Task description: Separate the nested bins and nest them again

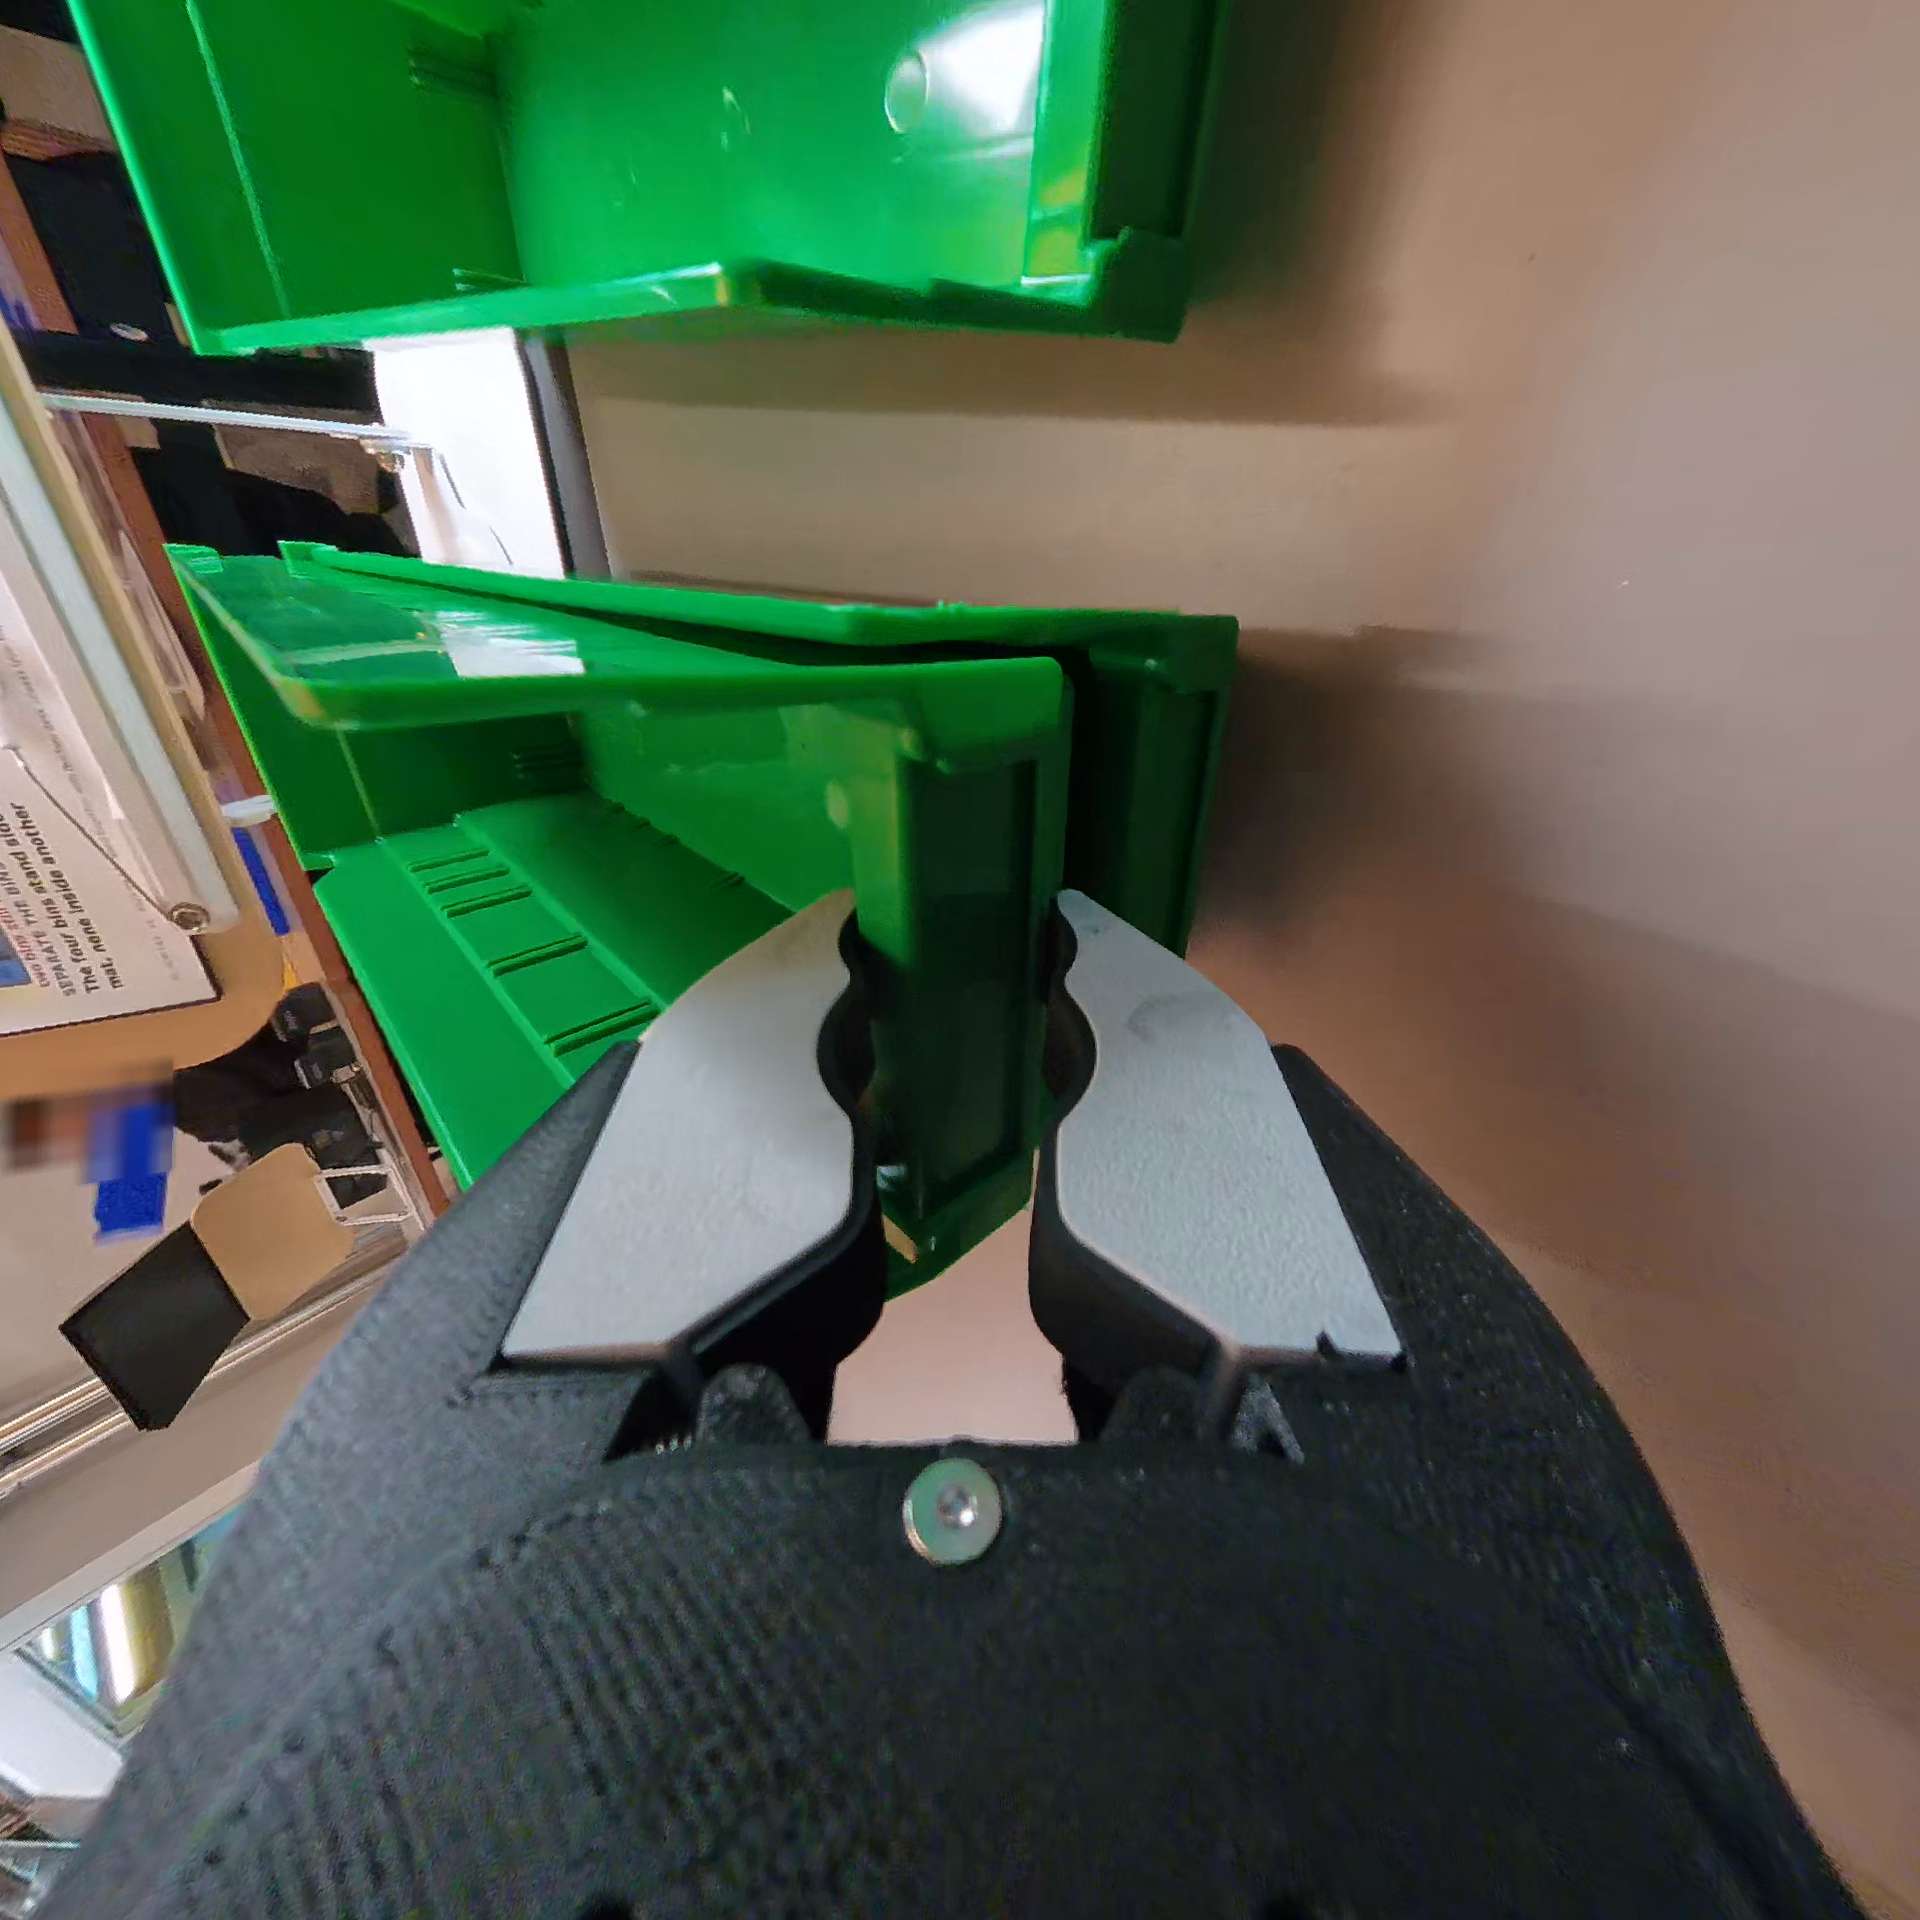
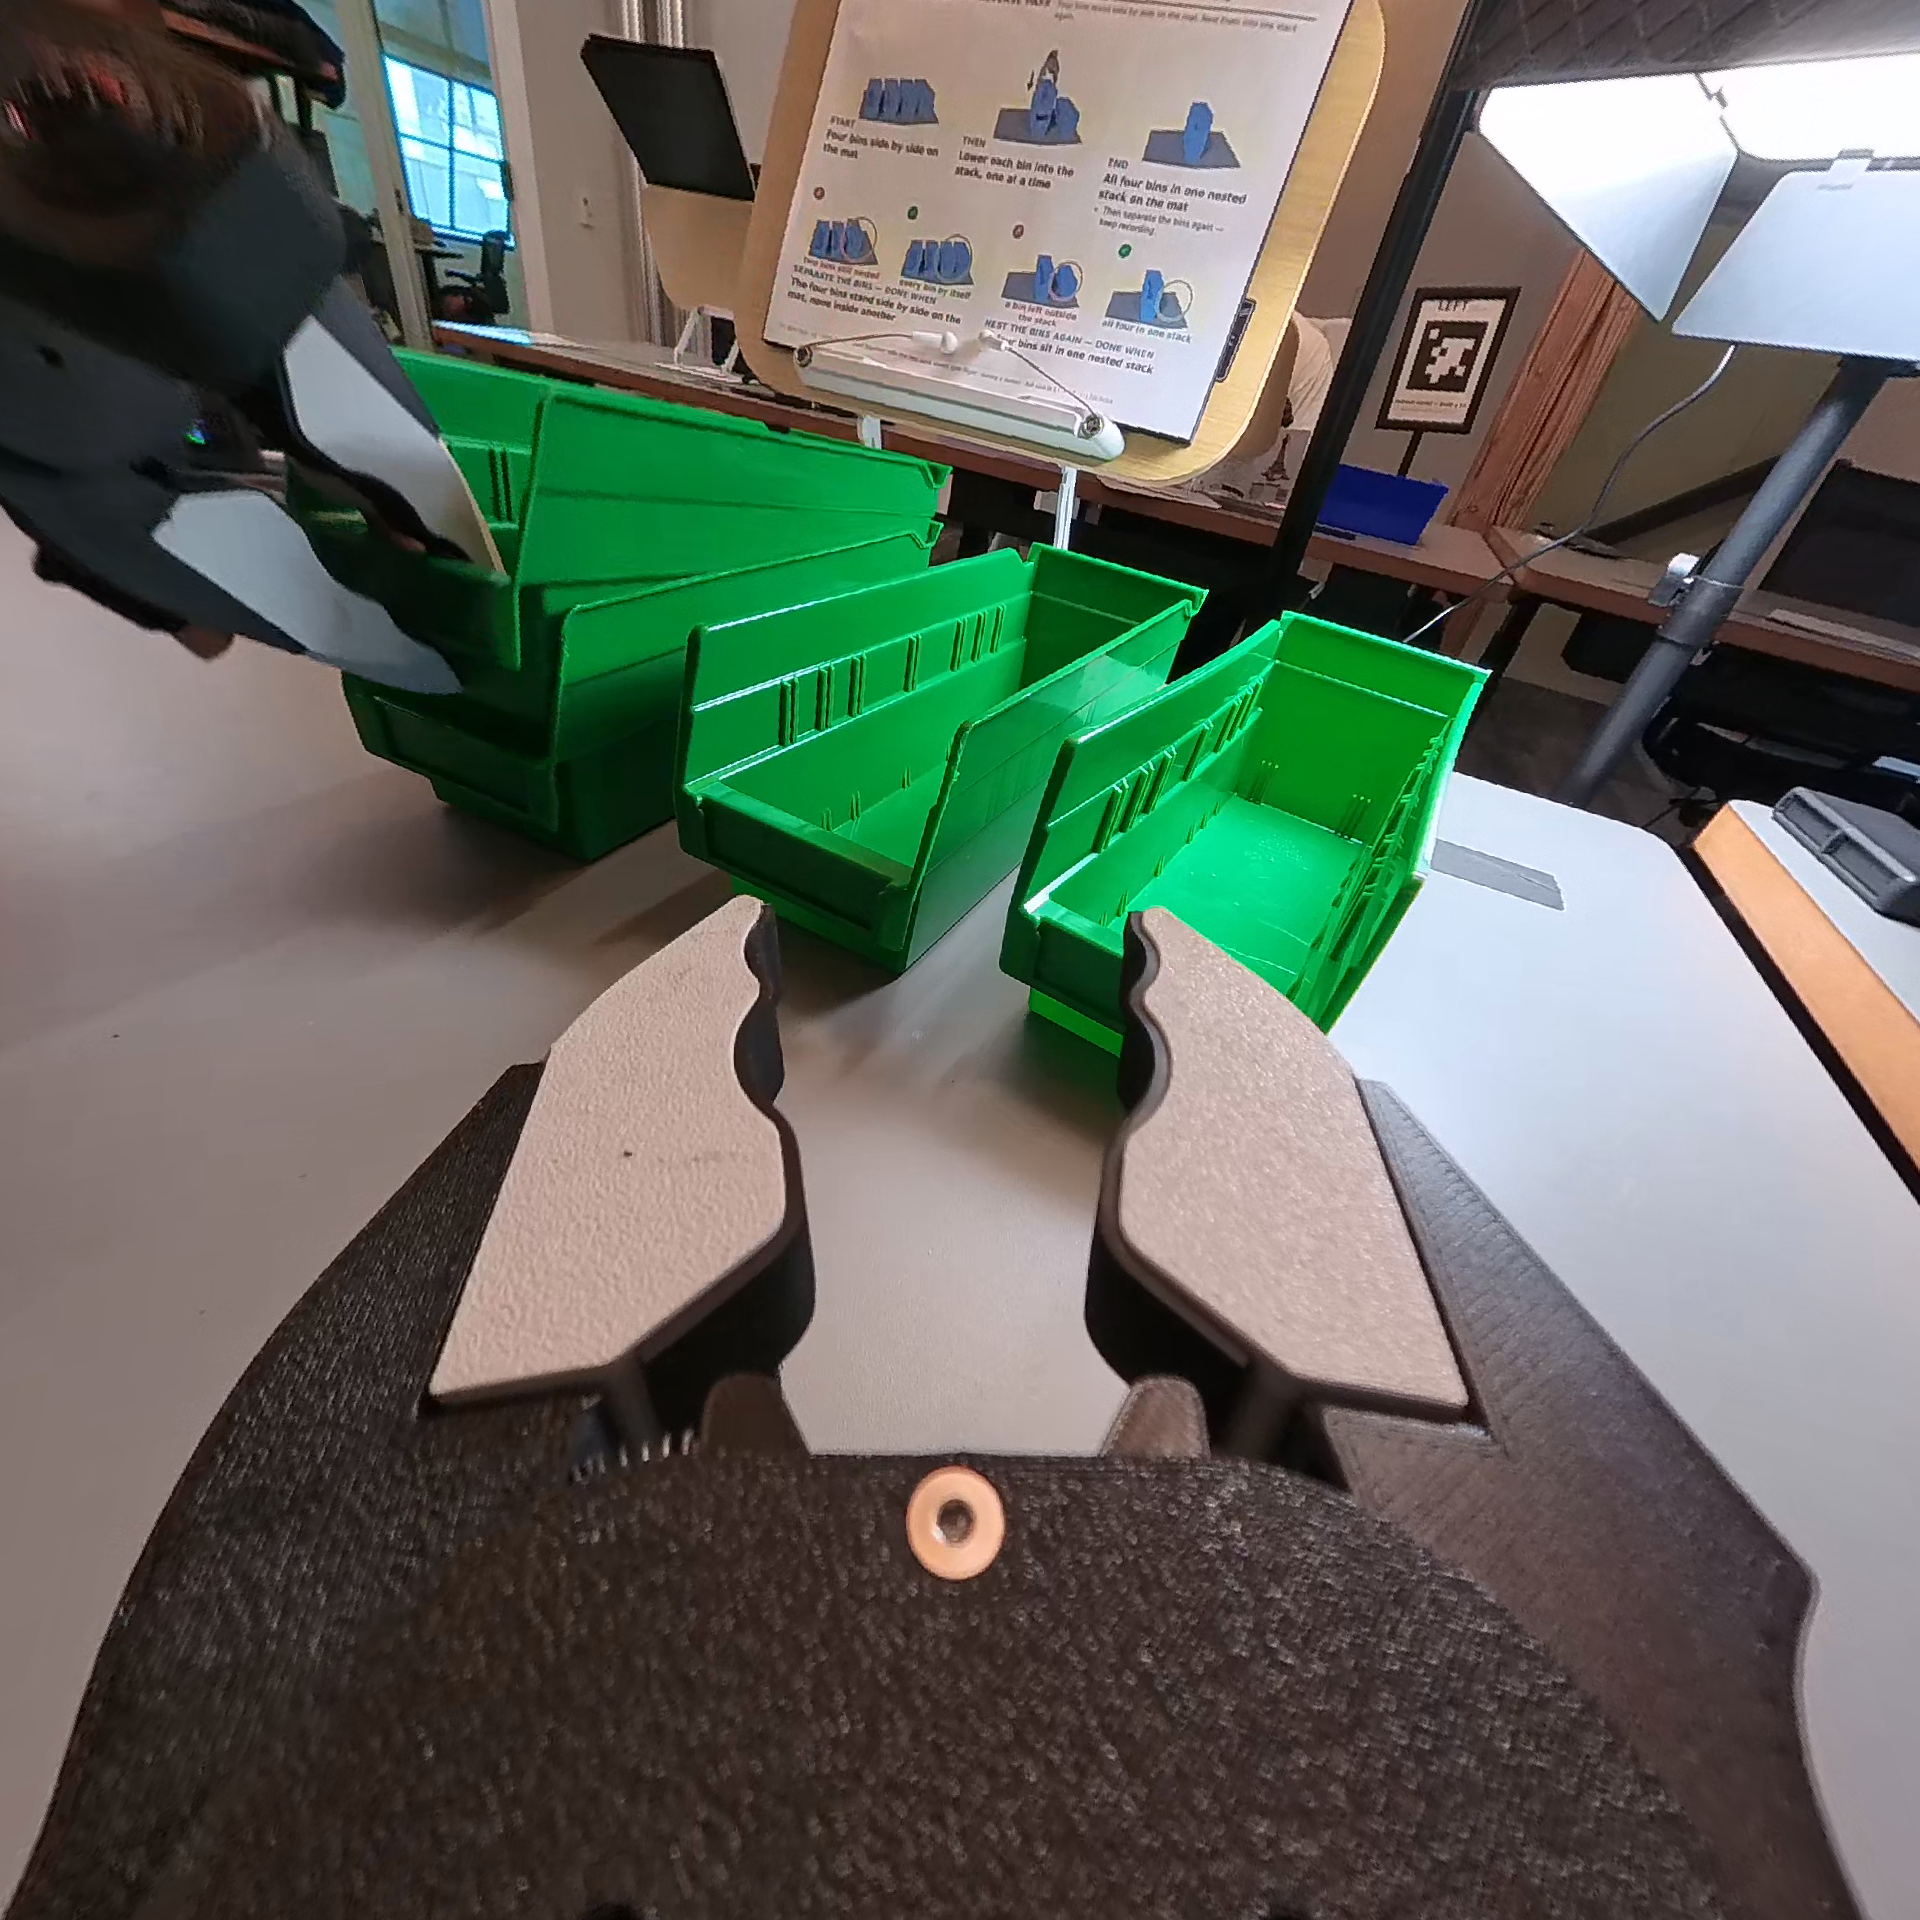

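**Green nesting bins on grey worktop: four units, two still nested**

Item: glossy green plastic bins, long and narrow, with ribbed side walls, slotted inner grooves and a low front lip.

Nested pair (image 2: 623, 665), left of centre in the right wrist view: the upper bin (image 1: 966, 935) sits tilted inside the lower one.

Left tool (image 1: 956, 1049): fingers clamped on the front wall of that upper bin; seen also at upper left of the right wrist view.

Middle bin (image 2: 894, 748), frame centre: single, upright, resting on the worktop (image 2: 312, 987).

Right bin (image 2: 1247, 831), centre right: single, upright, just beside the middle bin, not touching it.

Right tool (image 2: 951, 966): fingers spread apart, holding nothing, above bare worktop before the two single bins.

Background: instruction sheet on a stand (image 2: 1049, 208), upper centre.
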Demonstrator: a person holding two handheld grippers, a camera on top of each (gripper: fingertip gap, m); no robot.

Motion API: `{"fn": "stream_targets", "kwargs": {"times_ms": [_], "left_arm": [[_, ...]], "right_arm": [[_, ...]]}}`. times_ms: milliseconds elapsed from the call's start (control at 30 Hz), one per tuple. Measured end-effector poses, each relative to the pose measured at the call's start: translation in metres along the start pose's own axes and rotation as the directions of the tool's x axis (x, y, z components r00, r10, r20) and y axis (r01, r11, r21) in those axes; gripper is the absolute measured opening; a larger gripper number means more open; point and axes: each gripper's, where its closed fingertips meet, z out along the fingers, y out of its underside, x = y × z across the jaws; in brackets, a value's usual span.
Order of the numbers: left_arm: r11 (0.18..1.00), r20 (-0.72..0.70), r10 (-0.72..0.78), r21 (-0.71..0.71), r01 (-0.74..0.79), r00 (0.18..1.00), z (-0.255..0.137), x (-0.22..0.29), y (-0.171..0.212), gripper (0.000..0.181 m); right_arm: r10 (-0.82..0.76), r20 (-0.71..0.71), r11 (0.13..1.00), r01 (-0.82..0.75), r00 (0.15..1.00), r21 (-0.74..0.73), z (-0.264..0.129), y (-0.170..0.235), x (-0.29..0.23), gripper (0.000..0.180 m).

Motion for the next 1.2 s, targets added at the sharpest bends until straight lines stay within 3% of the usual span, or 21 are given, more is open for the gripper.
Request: {"fn": "stream_targets", "kwargs": {"times_ms": [267, 467, 567, 667, 867, 1000, 1200], "left_arm": [[0.993, -0.012, -0.078, 0.092, 0.078, 0.997, 0.001, 0.004, -0.001, 0.037], [0.949, -0.050, -0.179, 0.254, 0.186, 0.983, -0.027, 0.001, -0.012, 0.045], [0.879, -0.094, -0.262, 0.388, 0.278, 0.960, -0.055, -0.004, -0.017, 0.045], [0.741, -0.167, -0.385, 0.531, 0.412, 0.908, -0.086, -0.014, -0.013, 0.045], [0.466, -0.256, -0.621, 0.639, 0.612, 0.741, -0.108, -0.022, 0.048, 0.043], [0.412, -0.270, -0.696, 0.608, 0.678, 0.665, -0.097, -0.004, 0.096, 0.043], [0.359, -0.297, -0.743, 0.580, 0.731, 0.600, -0.093, 0.029, 0.134, 0.043]], "right_arm": [[-0.003, 0.000, 1.000, 0.003, 1.000, -0.002, 0.000, 0.000, 0.000, 0.062], [-0.004, 0.001, 1.000, 0.004, 1.000, -0.007, 0.001, 0.001, -0.001, 0.062], [-0.005, 0.001, 1.000, 0.005, 1.000, -0.005, 0.001, 0.001, -0.001, 0.062], [-0.008, 0.004, 1.000, 0.008, 1.000, -0.013, 0.002, 0.002, -0.002, 0.062], [-0.072, 0.054, 0.992, 0.077, 0.996, -0.096, 0.011, 0.011, -0.005, 0.062], [-0.283, 0.102, 0.928, 0.299, 0.954, -0.223, 0.027, 0.024, 0.003, 0.062], [-0.517, 0.296, 0.702, 0.596, 0.803, -0.391, 0.068, 0.055, 0.033, 0.061]]}}
